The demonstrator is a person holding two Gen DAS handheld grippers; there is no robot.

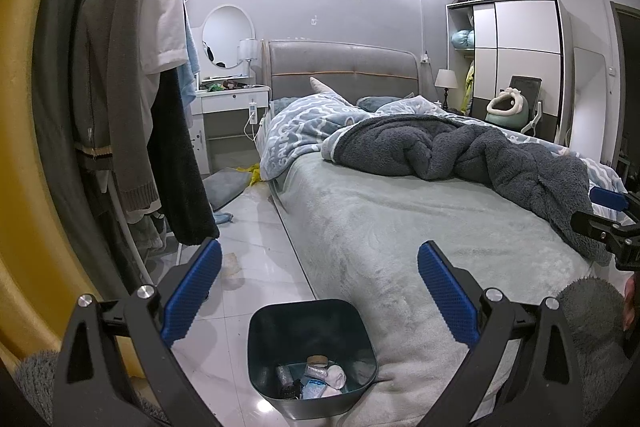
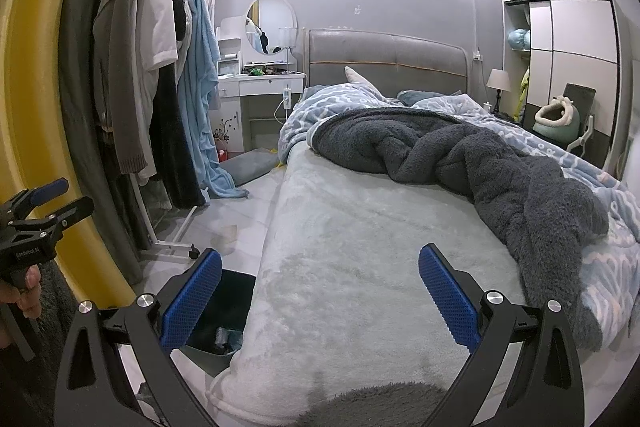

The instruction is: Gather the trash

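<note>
Bedroom floor beside the bed (image 1: 400,227): bin (image 1: 308,355) below and between left gripper (image 1: 320,291) fingers, trash already in it. Both grippers released, empty; right gripper (image 2: 320,291) over the mattress. Likely scanning for more: scrap (image 1: 232,263) ahead-left on tiles. Narrow aisle between bed edge and clothes rack (image 1: 132,107).

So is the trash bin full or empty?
Neither: the trash bin holds only a few pieces at the bottom. The left wrist view shows wrappers and a tissue-like wad there, with its dark inner walls mostly bare.
</note>
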